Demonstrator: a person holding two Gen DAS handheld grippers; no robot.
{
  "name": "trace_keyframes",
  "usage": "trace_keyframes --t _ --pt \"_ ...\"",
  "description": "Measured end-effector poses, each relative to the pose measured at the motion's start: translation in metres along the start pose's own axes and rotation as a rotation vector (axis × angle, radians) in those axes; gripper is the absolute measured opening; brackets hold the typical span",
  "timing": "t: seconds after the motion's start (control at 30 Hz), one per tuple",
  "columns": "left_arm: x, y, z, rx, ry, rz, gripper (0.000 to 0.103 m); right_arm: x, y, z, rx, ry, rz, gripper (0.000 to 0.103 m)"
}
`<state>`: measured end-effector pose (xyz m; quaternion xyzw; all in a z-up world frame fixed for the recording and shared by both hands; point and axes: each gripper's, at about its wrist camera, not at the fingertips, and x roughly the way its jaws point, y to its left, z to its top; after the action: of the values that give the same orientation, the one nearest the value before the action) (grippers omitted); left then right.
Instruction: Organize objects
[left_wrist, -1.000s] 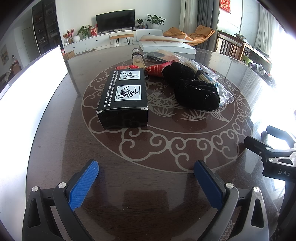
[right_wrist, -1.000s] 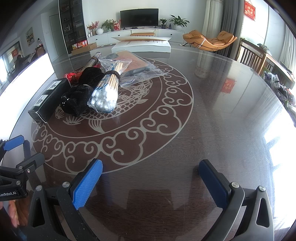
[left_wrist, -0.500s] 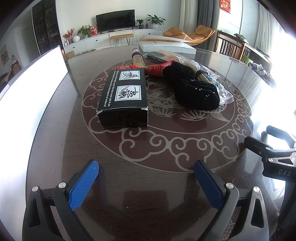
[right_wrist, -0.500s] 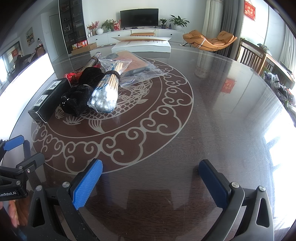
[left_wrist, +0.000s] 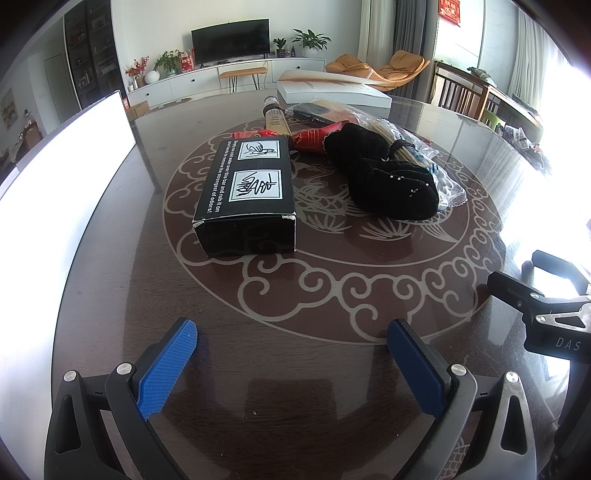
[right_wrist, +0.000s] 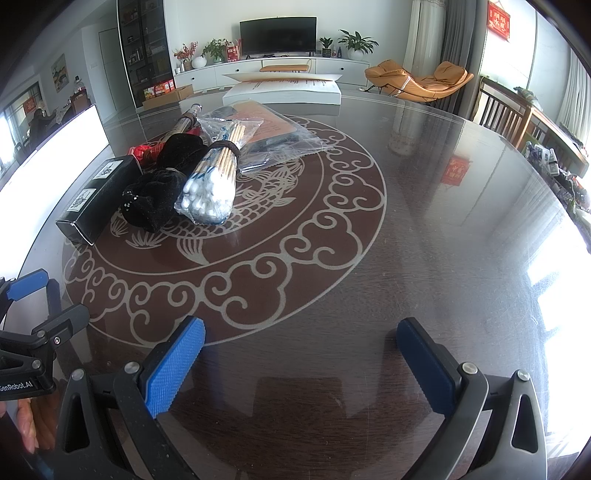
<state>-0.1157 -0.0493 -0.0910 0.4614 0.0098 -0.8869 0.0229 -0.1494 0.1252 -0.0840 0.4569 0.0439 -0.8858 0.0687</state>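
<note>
A black box lies on the round patterned table. To its right lies a black fabric bundle, with a bag of cotton swabs beside it. A red packet, a brown bottle and a clear plastic bag lie behind them. My left gripper is open and empty, near the table's front. My right gripper is open and empty, to the right of the left one.
A flat white box sits at the table's far edge. A bright white panel stands along the left. Wooden chairs stand at the right. The table is glossy with a scroll pattern.
</note>
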Motion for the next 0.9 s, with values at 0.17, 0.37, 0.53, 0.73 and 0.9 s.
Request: trace_keyframes --t 0.17,0.37,0.53,0.73,0.9 --pt "0.000 0.000 0.000 0.001 0.000 0.000 0.103 0.000 0.000 0.000 0.000 0.000 0.000 0.103" --pt "-0.009 0.004 0.000 0.051 0.116 -0.079 0.103 0.000 0.000 0.000 0.000 0.000 0.000 0.103" --pt "-0.028 0.023 0.030 0.050 0.039 -0.084 0.103 0.000 0.000 0.000 0.000 0.000 0.000 0.103" --pt "0.015 0.040 0.091 0.009 0.080 -0.030 0.103 0.000 0.000 0.000 0.000 0.000 0.000 0.103" --pt "0.048 0.046 0.111 -0.013 0.141 -0.081 0.060 0.000 0.000 0.000 0.000 0.000 0.000 0.103"
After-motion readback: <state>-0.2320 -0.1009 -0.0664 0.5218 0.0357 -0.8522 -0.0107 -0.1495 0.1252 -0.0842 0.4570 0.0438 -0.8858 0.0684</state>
